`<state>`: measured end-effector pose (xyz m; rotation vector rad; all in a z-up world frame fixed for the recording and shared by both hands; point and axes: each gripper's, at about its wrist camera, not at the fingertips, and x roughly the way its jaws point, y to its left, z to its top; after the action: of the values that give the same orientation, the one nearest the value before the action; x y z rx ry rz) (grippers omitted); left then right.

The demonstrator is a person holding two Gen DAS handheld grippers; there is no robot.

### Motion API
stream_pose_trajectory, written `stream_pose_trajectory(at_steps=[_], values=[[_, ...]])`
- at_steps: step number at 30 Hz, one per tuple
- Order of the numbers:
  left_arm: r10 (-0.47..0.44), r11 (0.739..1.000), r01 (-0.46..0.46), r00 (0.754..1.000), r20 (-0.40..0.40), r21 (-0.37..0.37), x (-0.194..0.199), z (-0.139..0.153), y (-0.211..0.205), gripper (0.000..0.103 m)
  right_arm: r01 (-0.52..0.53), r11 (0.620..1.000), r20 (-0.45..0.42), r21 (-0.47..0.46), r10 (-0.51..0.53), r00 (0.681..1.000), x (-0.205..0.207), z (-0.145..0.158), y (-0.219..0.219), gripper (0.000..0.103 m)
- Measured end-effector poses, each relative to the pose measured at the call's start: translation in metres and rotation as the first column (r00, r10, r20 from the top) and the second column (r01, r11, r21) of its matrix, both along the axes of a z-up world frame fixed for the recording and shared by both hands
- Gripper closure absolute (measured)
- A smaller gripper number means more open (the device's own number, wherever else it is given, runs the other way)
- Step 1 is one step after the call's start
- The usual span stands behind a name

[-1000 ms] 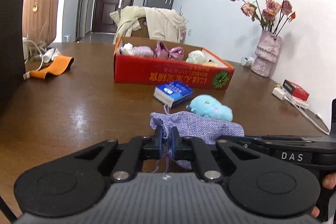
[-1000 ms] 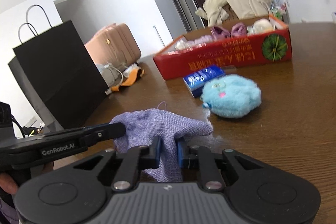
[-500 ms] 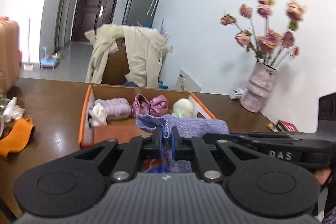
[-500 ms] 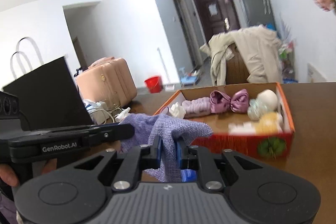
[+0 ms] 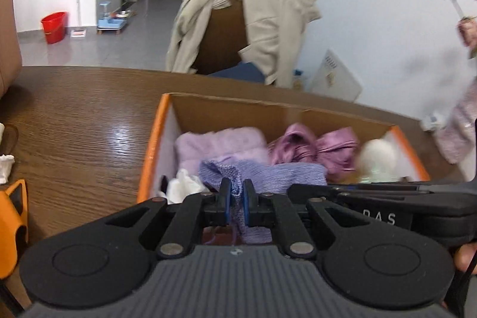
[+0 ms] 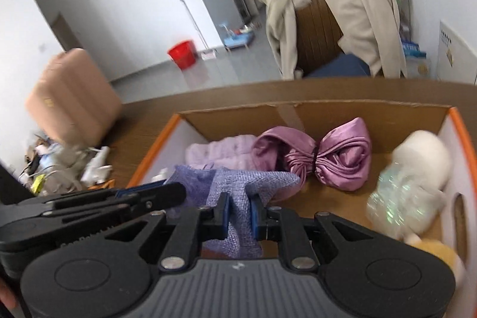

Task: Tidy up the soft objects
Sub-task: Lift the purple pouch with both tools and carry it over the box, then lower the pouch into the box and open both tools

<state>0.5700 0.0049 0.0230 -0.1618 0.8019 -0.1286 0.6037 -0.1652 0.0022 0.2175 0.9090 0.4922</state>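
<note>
My left gripper [image 5: 234, 195] and my right gripper [image 6: 239, 209] are both shut on a lavender woven cloth pouch [image 5: 268, 172], seen also in the right wrist view [image 6: 238, 184]. They hold it over the orange-rimmed cardboard box [image 5: 155, 139] [image 6: 459, 121]. Inside the box lie a pale lilac fluffy item [image 6: 217, 151], a shiny pink satin bundle [image 6: 322, 157], a white plush [image 6: 423, 154] and an iridescent bundle [image 6: 399, 198].
The box stands on a brown wooden table [image 5: 74, 124]. An orange item [image 5: 12, 222] lies at the left edge. A chair draped with a beige coat [image 5: 253, 14] stands behind the table. A vase [image 5: 459, 133] is at right, a pink suitcase [image 6: 71, 97] at left.
Both grippers have lifted the lavender pouch off the table and carried it forward, from beside the blue plush to above the inside of the box.
</note>
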Motion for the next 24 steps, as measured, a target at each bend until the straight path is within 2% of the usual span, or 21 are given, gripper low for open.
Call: stream_pose_trajectory(at_steps=[3, 7, 11, 13, 14, 15, 17, 21, 24], values=[[-0.004, 0.998, 0.003, 1.0, 0.011, 0.056, -0.001, -0.012, -0.002, 0.092, -0.008, 1.0, -0.048, -0.03, 0.006, 0.999, 0.015, -0.02, 0.007, 0.086], [-0.033, 0.989, 0.025, 0.998, 0.055, 0.145, -0.008, -0.02, -0.014, 0.091, -0.039, 0.999, -0.069, -0.039, 0.036, 0.997, 0.018, -0.023, 0.012, 0.085], [-0.039, 0.993, 0.035, 0.999, 0.029, 0.117, -0.013, -0.016, -0.014, 0.088, -0.084, 0.995, -0.129, -0.046, 0.078, 0.989, 0.018, -0.03, 0.014, 0.08], [-0.048, 0.993, 0.045, 0.999, 0.025, 0.106, -0.015, -0.013, -0.011, 0.086, -0.091, 0.994, -0.119, -0.065, 0.083, 0.989, 0.013, -0.028, 0.014, 0.078], [-0.048, 0.994, 0.046, 0.999, 0.021, 0.102, -0.016, -0.01, -0.009, 0.084, -0.087, 0.993, -0.096, -0.078, 0.08, 0.992, 0.01, -0.025, 0.015, 0.076], [-0.045, 0.994, 0.043, 0.999, 0.016, 0.104, -0.018, -0.006, -0.008, 0.077, -0.084, 0.992, -0.077, -0.093, 0.077, 0.994, 0.008, -0.021, 0.015, 0.073], [-0.038, 0.994, 0.035, 0.999, 0.031, 0.102, -0.025, 0.005, -0.005, 0.07, -0.08, 0.988, -0.055, -0.135, 0.073, 0.996, 0.001, -0.012, 0.017, 0.068], [-0.039, 0.993, 0.03, 0.996, 0.078, 0.115, -0.042, 0.034, -0.005, 0.069, -0.078, 0.988, -0.012, -0.135, 0.077, 0.997, -0.015, 0.015, 0.01, 0.061], [-0.05, 0.991, 0.035, 0.992, 0.116, 0.13, -0.06, 0.056, -0.007, 0.067, -0.062, 0.989, 0.035, -0.134, 0.067, 0.997, -0.034, 0.043, -0.001, 0.049]])
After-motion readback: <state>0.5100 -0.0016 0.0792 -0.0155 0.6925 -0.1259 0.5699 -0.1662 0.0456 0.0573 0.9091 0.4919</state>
